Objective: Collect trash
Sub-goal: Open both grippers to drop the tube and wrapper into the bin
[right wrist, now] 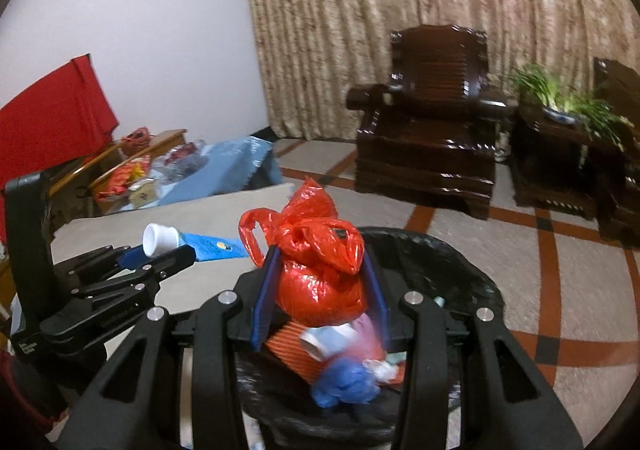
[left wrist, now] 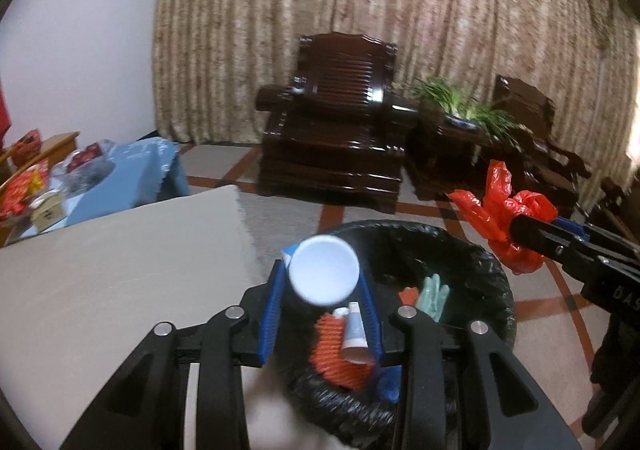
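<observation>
The left gripper clamps a blue tube with a white cap; the right gripper clamps a knotted red plastic bag. Both hang over the black-lined bin. Treat the 2 items as light: the tube semi-stiff and slippery, the bag soft. Grip each at mid-body.

A home's living room: a dark wooden armchair before a beige curtain, a potted plant just right of it.
</observation>
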`<state>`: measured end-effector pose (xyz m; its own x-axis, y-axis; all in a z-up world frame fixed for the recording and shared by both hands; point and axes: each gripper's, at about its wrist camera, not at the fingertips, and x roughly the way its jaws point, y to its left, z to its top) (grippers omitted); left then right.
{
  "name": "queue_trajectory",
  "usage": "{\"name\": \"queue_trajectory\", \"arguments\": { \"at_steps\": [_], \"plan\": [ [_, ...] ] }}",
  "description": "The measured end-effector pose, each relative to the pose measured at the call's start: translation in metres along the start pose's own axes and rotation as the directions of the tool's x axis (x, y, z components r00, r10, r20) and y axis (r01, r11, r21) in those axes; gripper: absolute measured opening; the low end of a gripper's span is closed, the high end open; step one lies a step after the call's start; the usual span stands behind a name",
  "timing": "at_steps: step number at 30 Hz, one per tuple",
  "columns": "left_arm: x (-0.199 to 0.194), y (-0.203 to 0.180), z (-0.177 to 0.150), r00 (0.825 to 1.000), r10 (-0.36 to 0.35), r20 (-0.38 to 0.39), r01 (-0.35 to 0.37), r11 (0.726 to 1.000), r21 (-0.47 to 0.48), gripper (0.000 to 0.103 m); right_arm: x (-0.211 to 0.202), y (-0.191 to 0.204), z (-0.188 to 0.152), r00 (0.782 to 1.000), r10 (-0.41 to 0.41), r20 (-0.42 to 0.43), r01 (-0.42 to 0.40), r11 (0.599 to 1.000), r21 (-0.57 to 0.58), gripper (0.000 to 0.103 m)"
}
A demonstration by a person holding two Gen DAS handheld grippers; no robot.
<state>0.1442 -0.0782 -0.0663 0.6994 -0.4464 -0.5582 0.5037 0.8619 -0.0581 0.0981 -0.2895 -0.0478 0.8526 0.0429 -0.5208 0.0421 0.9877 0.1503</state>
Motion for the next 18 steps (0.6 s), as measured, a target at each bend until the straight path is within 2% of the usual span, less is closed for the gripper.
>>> {"name": "queue_trajectory", "arguments": {
  "at_steps": [6, 8, 10, 12, 13, 15, 16, 18],
  "plan": [
    [0.055, -0.022, -0.009, 0.996, -0.047, -0.075, 0.048, 0.999, 0.014, 0.034, 0.03, -0.033, -0.017, 0.997, -0.06, -0.051, 0.062, 0.997, 0.038, 0.039],
    [0.065, -0.028, -0.011, 0.995, -0.06, -0.084, 0.063, 0.998, 0.03, 0.024, 0.038, -0.041, -0.022, 0.996, -0.065, -0.065, 0.068, 0.996, 0.054, 0.039],
    [0.071, -0.033, -0.011, 0.994, -0.062, -0.089, 0.067, 0.997, 0.048, 0.024, 0.046, -0.049, -0.025, 0.994, -0.072, -0.082, 0.077, 0.995, 0.062, 0.039],
    [0.079, -0.038, -0.009, 0.991, -0.086, -0.103, 0.093, 0.994, 0.059, 0.024, 0.056, -0.056, -0.029, 0.992, -0.071, -0.106, 0.079, 0.994, 0.072, 0.045],
    [0.083, -0.039, -0.009, 0.99, -0.084, -0.112, 0.092, 0.994, 0.067, 0.026, 0.061, -0.059, -0.031, 0.99, -0.087, -0.115, 0.096, 0.993, 0.075, 0.048],
    [0.087, -0.037, -0.01, 0.988, -0.09, -0.125, 0.098, 0.994, 0.055, 0.048, 0.068, -0.063, -0.036, 0.987, -0.095, -0.132, 0.106, 0.991, 0.082, 0.055],
    [0.088, -0.036, -0.01, 0.988, -0.093, -0.125, 0.1, 0.994, 0.048, 0.05, 0.071, -0.065, -0.039, 0.985, -0.1, -0.14, 0.113, 0.99, 0.086, 0.058],
    [0.087, -0.031, -0.012, 0.989, -0.078, -0.123, 0.086, 0.995, 0.054, 0.055, 0.072, -0.066, -0.042, 0.985, -0.106, -0.139, 0.12, 0.989, 0.09, 0.078]
  ]
}}
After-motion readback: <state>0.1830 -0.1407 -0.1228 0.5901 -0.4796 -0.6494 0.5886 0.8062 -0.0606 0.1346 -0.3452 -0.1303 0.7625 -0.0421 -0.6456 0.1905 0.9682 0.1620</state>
